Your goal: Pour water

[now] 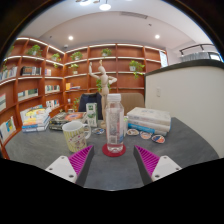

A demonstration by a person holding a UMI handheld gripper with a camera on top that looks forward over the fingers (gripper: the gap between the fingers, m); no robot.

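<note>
1 bottle (115,122), 1 cup (75,135), 1 coaster (114,151)

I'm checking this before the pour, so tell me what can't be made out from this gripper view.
- Water level in the clear bottle: its wall is see-through and too small to read, gripper view.
- Contents of the mug: its own rim hides the inside.
- Titles on the book stack: too small.
- Contents of the clear box: too small and blurred.
The gripper is open, with the bottle just ahead of its fingers.
</note>
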